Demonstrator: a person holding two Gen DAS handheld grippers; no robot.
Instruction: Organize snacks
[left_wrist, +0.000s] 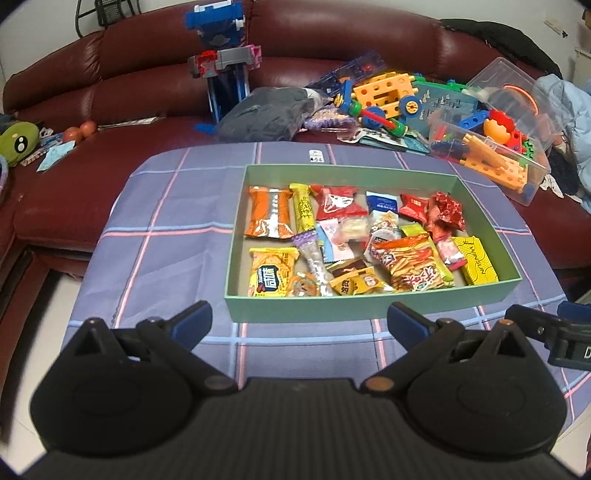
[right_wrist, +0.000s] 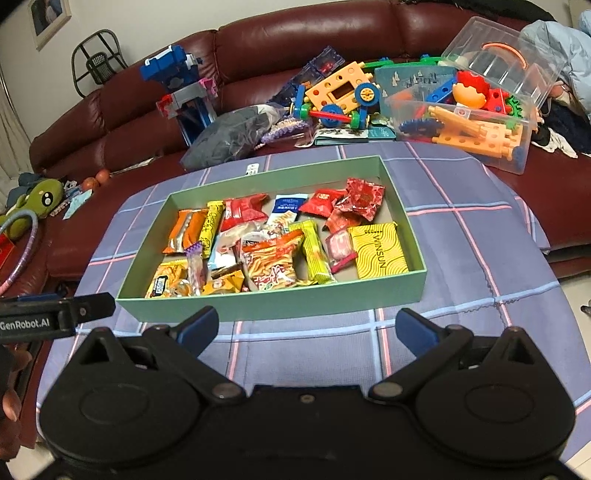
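A green cardboard box (left_wrist: 332, 306) (right_wrist: 280, 302) sits on a purple plaid cloth and holds several snack packets: an orange packet (left_wrist: 267, 216), a yellow WINSUN pack (left_wrist: 476, 260) (right_wrist: 378, 251), a chips bag (left_wrist: 415, 264) (right_wrist: 271, 262) and red packets (left_wrist: 338, 203) (right_wrist: 325, 201). My left gripper (left_wrist: 299, 325) is open and empty, just in front of the box's near wall. My right gripper (right_wrist: 306, 330) is open and empty, also in front of the near wall. Each gripper shows at the edge of the other's view.
The plaid cloth (left_wrist: 166, 229) (right_wrist: 480, 251) covers a small table in front of a dark red sofa (left_wrist: 110, 74). On the sofa lie a blue toy robot (left_wrist: 221, 62), building toys (left_wrist: 384, 99), a clear plastic bin (left_wrist: 491, 147) (right_wrist: 476, 122) and a green plush (left_wrist: 18, 142).
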